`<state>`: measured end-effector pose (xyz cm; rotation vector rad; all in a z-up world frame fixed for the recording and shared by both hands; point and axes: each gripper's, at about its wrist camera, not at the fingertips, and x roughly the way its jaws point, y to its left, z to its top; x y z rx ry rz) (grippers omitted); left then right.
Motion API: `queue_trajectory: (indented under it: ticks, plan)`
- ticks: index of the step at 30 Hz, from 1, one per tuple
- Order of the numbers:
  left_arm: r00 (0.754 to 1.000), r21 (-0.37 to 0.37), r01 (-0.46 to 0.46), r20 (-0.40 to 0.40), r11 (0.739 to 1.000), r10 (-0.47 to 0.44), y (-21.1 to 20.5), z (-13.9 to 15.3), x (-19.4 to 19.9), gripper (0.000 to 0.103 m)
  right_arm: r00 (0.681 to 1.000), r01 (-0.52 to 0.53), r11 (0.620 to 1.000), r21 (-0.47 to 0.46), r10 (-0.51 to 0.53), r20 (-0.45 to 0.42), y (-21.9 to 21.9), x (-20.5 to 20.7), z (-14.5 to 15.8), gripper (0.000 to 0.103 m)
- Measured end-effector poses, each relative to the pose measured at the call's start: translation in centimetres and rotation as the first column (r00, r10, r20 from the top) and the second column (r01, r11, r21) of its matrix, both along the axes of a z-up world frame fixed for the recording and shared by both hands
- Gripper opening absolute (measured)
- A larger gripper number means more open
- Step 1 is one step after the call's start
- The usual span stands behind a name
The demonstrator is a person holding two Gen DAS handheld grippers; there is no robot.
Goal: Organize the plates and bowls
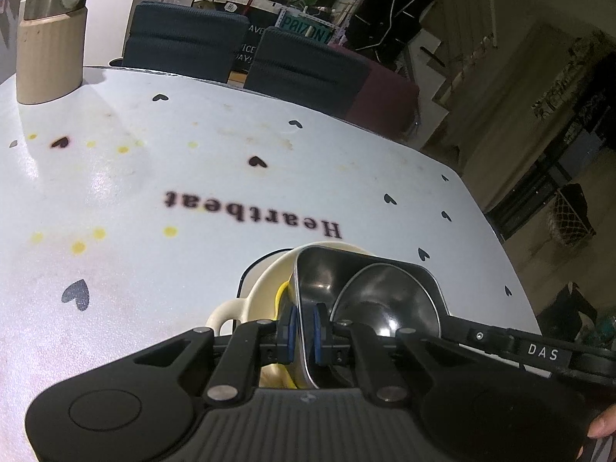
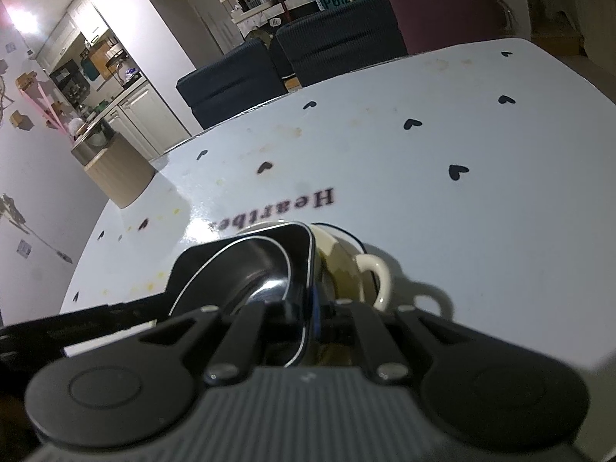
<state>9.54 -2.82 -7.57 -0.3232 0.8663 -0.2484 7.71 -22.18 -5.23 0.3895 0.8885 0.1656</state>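
Observation:
A square steel bowl holds a round steel bowl and sits inside a cream bowl with loop handles on the white table. My left gripper is shut on the square bowl's near-left rim, blue pads on either side. In the right wrist view my right gripper is shut on the same square steel bowl at its opposite rim, beside the cream bowl. The other gripper's black arm shows in each view.
A beige canister with a steel lid stands at the table's far left corner; it also shows in the right wrist view. Dark blue chairs line the far edge. The table edge curves away on the right.

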Motion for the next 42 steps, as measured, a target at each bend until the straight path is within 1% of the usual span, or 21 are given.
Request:
queue_trajectory:
  ticks: [8,10,11,16,18,20,23,24,25,26,27,28,29,30,32,33,34,35,37,41,42]
  plan:
    - [1.000,-0.004,0.008,-0.017,1.000,-0.009,0.1,-0.2,0.0,0.009,1.000,-0.001,1.000,0.001,0.001,-0.006,0.0,0.1,-0.1,0.007]
    - [1.000,0.003,0.008,-0.021,1.000,-0.008,0.1,-0.2,-0.1,0.010,1.000,0.002,1.000,0.000,-0.002,-0.014,0.0,0.2,-0.2,0.007]
    - [1.000,0.007,0.004,-0.022,1.000,-0.004,0.1,-0.1,-0.1,0.013,1.000,0.003,1.000,-0.002,-0.003,-0.015,0.0,0.2,-0.2,0.007]
    - [1.000,0.019,-0.011,-0.015,1.000,0.011,0.4,0.4,-0.7,0.015,1.000,0.008,1.000,-0.016,-0.009,-0.007,0.1,-0.3,0.1,0.012]
    - [1.000,0.018,-0.014,-0.005,1.000,0.014,0.4,0.7,-1.1,0.024,1.000,0.014,1.000,-0.026,-0.014,0.001,0.1,-0.6,0.4,0.012]
    - [1.000,0.030,-0.016,0.016,0.999,0.015,0.5,1.3,-1.7,0.029,1.000,0.019,0.999,-0.039,-0.018,0.016,0.0,-1.0,0.7,0.012]
    - [0.999,0.042,-0.023,0.047,0.999,0.021,0.6,2.1,-2.7,0.042,0.998,0.032,0.996,-0.078,-0.028,0.057,0.0,-1.8,1.6,0.012]
    - [0.998,0.039,-0.025,0.054,0.999,0.023,0.6,2.4,-3.0,0.048,0.997,0.038,0.995,-0.087,-0.032,0.071,0.0,-2.0,1.9,0.015]
    - [0.998,0.040,-0.026,0.065,0.999,0.023,0.6,2.7,-3.4,0.052,0.996,0.042,0.995,-0.094,-0.034,0.086,-0.1,-2.4,2.2,0.019]
    - [0.997,0.046,-0.027,0.079,0.999,0.023,0.6,3.0,-3.8,0.061,0.994,0.047,0.993,-0.104,-0.036,0.105,-0.1,-2.8,2.5,0.021]
    - [0.995,0.056,-0.028,0.096,0.998,0.022,0.5,3.4,-4.3,0.071,0.992,0.050,0.992,-0.114,-0.036,0.124,-0.1,-3.2,2.8,0.026]
    - [0.993,0.067,-0.028,0.115,0.997,0.020,0.5,3.8,-4.8,0.077,0.989,0.054,0.991,-0.122,-0.036,0.144,-0.1,-3.6,3.1,0.032]
    - [0.991,0.075,-0.029,0.133,0.997,0.018,0.4,4.2,-5.3,0.085,0.985,0.058,0.990,-0.128,-0.036,0.168,-0.1,-4.2,3.4,0.035]
    - [0.989,0.077,-0.028,0.146,0.997,0.016,0.3,4.6,-5.7,0.091,0.982,0.062,0.990,-0.128,-0.038,0.184,-0.2,-4.6,3.6,0.042]
    - [0.985,0.079,-0.033,0.170,0.996,0.019,0.2,5.4,-6.7,0.099,0.978,0.069,0.989,-0.129,-0.042,0.206,-0.2,-5.6,4.0,0.047]
    - [0.983,0.084,-0.037,0.184,0.996,0.021,0.2,5.9,-7.2,0.103,0.975,0.070,0.989,-0.134,-0.040,0.218,-0.1,-6.0,4.3,0.051]
    - [0.980,0.090,-0.041,0.198,0.995,0.023,0.1,6.3,-7.6,0.103,0.972,0.072,0.987,-0.142,-0.038,0.231,0.1,-6.5,4.7,0.057]
    - [0.976,0.095,-0.047,0.217,0.994,0.026,0.1,6.8,-8.0,0.103,0.968,0.075,0.985,-0.155,-0.035,0.250,0.2,-7.0,5.1,0.059]
    - [0.971,0.108,-0.068,0.237,0.992,0.041,-0.1,7.5,-9.0,0.103,0.955,0.083,0.980,-0.180,-0.027,0.294,0.5,-8.1,5.9,0.069]
    - [0.963,0.126,-0.087,0.264,0.988,0.051,-0.2,7.7,-10.8,0.103,0.933,0.100,0.972,-0.214,-0.017,0.359,0.7,-10.5,6.9,0.083]
    - [0.962,0.136,-0.086,0.270,0.987,0.047,-0.3,7.7,-11.3,0.103,0.929,0.106,0.969,-0.223,-0.016,0.370,0.7,-11.1,7.0,0.092]
